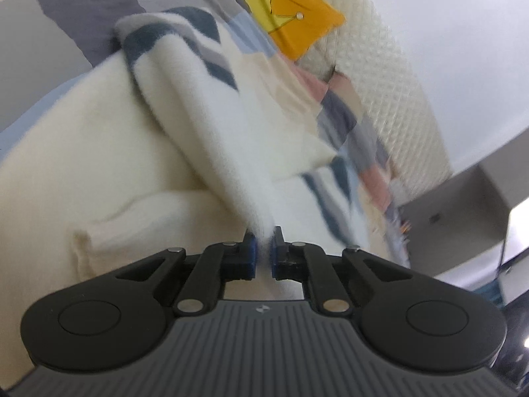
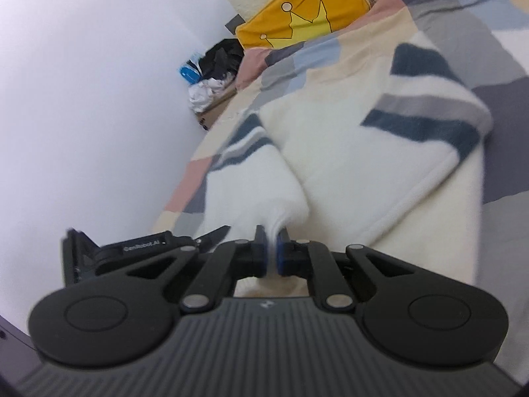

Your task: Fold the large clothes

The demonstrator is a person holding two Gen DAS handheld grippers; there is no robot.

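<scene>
A large cream fleece garment (image 1: pixel 109 165) with dark blue and grey stripes lies on a bed. My left gripper (image 1: pixel 263 236) is shut on a pinched fold of the garment, which stretches away from the jaws. My right gripper (image 2: pixel 272 235) is shut on another pinched edge of the same garment (image 2: pixel 363 152), lifted off the bed. A striped sleeve cuff (image 1: pixel 158 29) shows at the far left in the left wrist view. The left gripper's body (image 2: pixel 145 244) shows low on the left in the right wrist view.
The bed has a patchwork cover (image 2: pixel 502 76) in pink, grey, blue and beige. A yellow crown pillow (image 2: pixel 304 13) lies at the head, by a quilted cream headboard (image 1: pixel 380 66). A pile of clothes and bags (image 2: pixel 211 69) sits by the white wall (image 2: pixel 99 99).
</scene>
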